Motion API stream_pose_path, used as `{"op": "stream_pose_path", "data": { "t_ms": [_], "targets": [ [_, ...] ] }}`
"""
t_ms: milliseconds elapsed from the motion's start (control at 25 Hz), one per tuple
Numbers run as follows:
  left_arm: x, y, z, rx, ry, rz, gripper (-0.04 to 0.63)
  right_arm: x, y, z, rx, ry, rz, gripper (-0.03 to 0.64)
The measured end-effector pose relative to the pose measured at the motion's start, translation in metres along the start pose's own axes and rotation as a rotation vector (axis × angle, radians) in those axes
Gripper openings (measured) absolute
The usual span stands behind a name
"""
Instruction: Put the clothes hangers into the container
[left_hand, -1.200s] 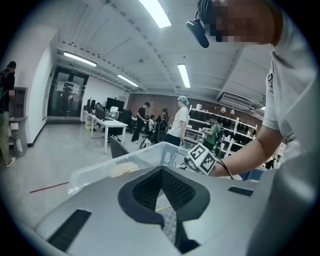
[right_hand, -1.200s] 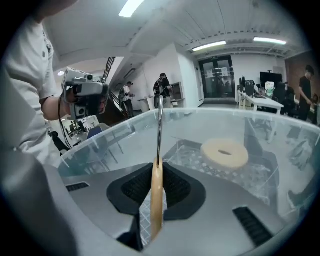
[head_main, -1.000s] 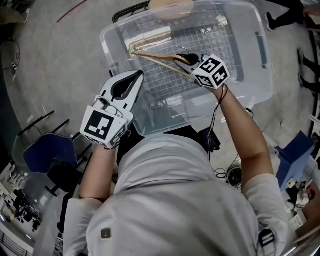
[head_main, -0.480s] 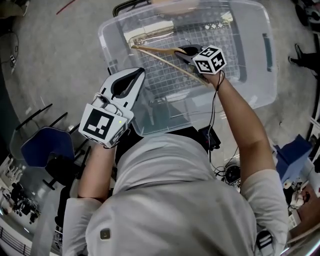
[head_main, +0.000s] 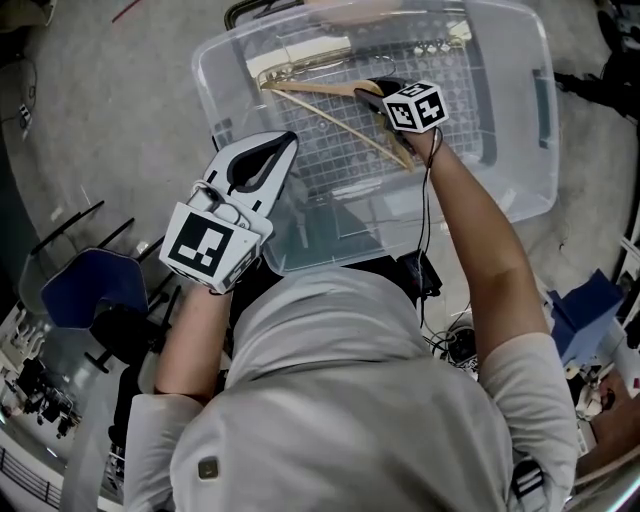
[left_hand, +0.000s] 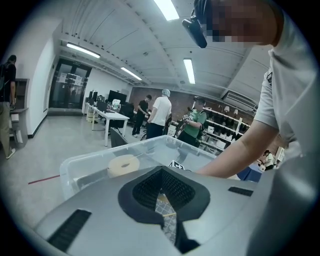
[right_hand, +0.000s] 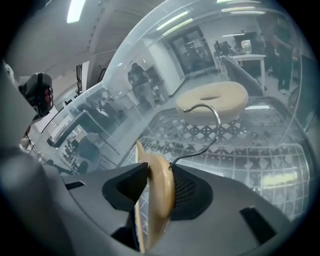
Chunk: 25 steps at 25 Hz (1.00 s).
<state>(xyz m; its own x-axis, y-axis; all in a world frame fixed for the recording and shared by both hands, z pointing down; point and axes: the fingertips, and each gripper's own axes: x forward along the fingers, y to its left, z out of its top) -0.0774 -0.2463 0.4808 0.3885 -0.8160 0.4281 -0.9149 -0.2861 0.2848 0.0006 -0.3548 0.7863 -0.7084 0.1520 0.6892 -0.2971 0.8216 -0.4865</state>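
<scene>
A clear plastic container with a grid-patterned bottom stands in front of me. My right gripper reaches down into it, with a wooden clothes hanger between its jaws. In the right gripper view the hanger leans on one pad, light shows beside the other, and its wire hook points ahead. These jaws have just been opening. Another pale hanger lies at the container's far left. My left gripper hovers at the near left rim, shut and holding nothing; its view shows the container.
A cream round object sits at the container's far wall, also visible from the left gripper. A blue chair stands to my left, cables lie by my right side. Several people stand at desks and shelves beyond.
My right gripper has sunk deeper into the container with the hanger, which now lies lower over the grid bottom. The left gripper has barely shifted.
</scene>
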Motion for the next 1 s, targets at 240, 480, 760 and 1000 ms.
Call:
{"op": "stream_pose_path", "data": {
  "t_ms": [240, 480, 760, 1000],
  "targets": [
    [0.006, 0.003, -0.004, -0.012, 0.013, 0.002, 0.017, 0.012, -0.026, -0.006, -0.016, 0.014, -0.105, 0.205],
    [0.005, 0.005, -0.017, -0.039, 0.084, 0.009, 0.017, 0.018, -0.050, -0.012, -0.009, 0.048, -0.210, 0.251],
    [0.002, 0.005, -0.016, -0.045, 0.076, 0.015, 0.017, 0.021, -0.064, -0.023, -0.030, 0.108, -0.280, 0.255],
    [-0.001, 0.008, -0.021, -0.050, 0.094, 0.020, 0.016, 0.023, -0.070, -0.031, 0.003, 0.103, -0.286, 0.255]
  ]
}}
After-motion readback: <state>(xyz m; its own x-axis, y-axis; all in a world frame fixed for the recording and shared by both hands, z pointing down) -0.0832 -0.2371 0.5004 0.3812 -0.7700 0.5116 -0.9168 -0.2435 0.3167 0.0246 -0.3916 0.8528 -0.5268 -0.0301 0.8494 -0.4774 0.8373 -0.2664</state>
